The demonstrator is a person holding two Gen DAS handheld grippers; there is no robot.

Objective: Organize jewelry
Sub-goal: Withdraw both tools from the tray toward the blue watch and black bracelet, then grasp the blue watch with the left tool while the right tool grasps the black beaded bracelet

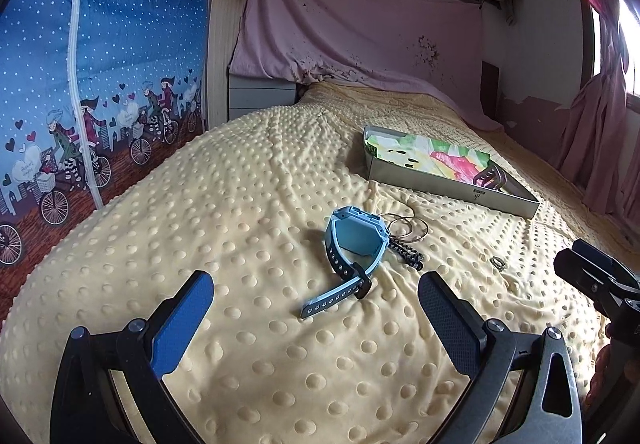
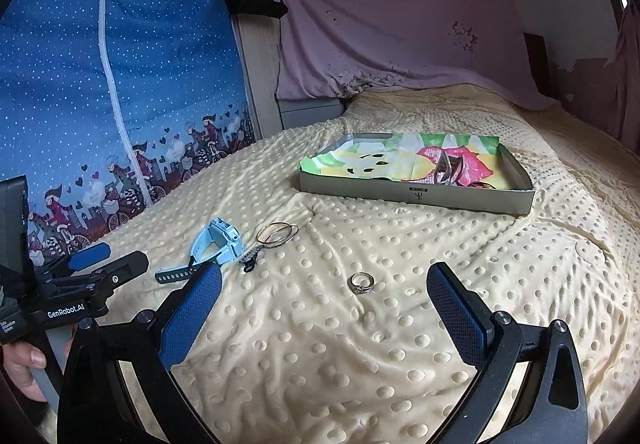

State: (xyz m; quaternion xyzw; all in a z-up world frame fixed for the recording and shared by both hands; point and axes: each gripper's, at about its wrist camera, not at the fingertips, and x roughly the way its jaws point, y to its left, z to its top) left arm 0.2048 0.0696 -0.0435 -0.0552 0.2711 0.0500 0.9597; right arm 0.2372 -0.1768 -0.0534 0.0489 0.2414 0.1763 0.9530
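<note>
A light blue watch lies on the yellow dotted blanket, just ahead of my open, empty left gripper. Thin hoop bangles and a dark chain piece lie beside it. A small ring lies to the right; in the right wrist view the ring sits just ahead of my open, empty right gripper. A shallow grey box with a colourful lining holds a brown hair clip at the back. The watch and bangles also show there.
The bed's yellow blanket fills the scene. A blue patterned fabric wardrobe stands along the left. A pink sheet hangs at the head. A pink curtain hangs at the right.
</note>
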